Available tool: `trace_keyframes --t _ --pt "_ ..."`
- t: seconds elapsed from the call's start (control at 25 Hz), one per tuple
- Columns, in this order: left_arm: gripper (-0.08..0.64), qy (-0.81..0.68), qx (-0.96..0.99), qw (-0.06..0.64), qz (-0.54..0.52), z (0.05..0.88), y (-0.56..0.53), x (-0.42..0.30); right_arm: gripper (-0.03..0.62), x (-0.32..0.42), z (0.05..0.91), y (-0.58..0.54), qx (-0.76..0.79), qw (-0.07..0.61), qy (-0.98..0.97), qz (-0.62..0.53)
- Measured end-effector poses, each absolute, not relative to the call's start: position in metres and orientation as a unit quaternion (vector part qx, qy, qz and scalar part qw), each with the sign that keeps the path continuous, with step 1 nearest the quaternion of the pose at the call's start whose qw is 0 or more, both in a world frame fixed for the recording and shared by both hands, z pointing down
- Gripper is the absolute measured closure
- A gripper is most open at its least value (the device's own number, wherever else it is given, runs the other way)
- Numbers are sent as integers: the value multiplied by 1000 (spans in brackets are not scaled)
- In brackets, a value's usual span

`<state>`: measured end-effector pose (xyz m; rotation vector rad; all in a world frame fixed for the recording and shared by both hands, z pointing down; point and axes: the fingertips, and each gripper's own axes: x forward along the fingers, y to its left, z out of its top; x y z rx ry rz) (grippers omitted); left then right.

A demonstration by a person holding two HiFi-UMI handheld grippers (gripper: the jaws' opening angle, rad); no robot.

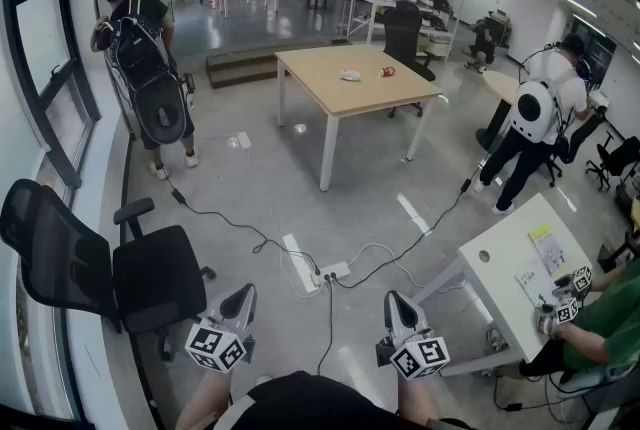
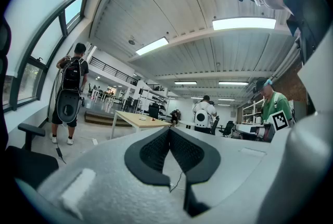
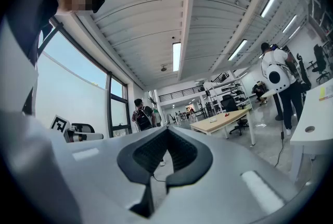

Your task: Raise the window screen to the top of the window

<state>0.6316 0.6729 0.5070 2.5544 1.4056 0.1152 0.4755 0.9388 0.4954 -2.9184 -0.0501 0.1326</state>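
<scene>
The window (image 1: pixel 45 68) sat far left at 9 o'clock; I couldn't make out its screen. A black chair (image 1: pixel 150 278) stood just below it at 8 o'clock. My left tongs (image 1: pixel 243 296) were closed on nothing, level and well apart from the window. My right tongs (image 1: pixel 394 302) were closed and empty too. A white tabletop (image 1: pixel 500 266) stood at 4 o'clock.

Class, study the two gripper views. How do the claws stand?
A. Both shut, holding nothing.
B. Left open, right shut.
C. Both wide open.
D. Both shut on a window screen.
A: the left claw and the right claw each show jaws meeting at the tips, with nothing between them.
</scene>
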Motion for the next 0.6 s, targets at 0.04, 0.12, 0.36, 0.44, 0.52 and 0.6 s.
trace_keyframes --t 0.04,0.12,0.36,0.44,0.52,0.6 --pt "555 478 870 112 39 508 672 632 591 476 496 936 -993 109 -15 44" --pt "555 477 871 112 40 508 671 632 591 477 496 932 -993 111 -12 42" --pt "555 474 872 112 46 512 670 628 591 476 502 937 -991 125 -8 43" --pt "555 471 874 111 48 514 669 627 591 476 502 938 -991 125 -6 44" --pt "555 468 875 109 49 514 668 626 591 477 500 938 -991 126 -4 47" --pt "555 466 877 107 49 511 669 626 591 478 498 938 -991 127 0 51"
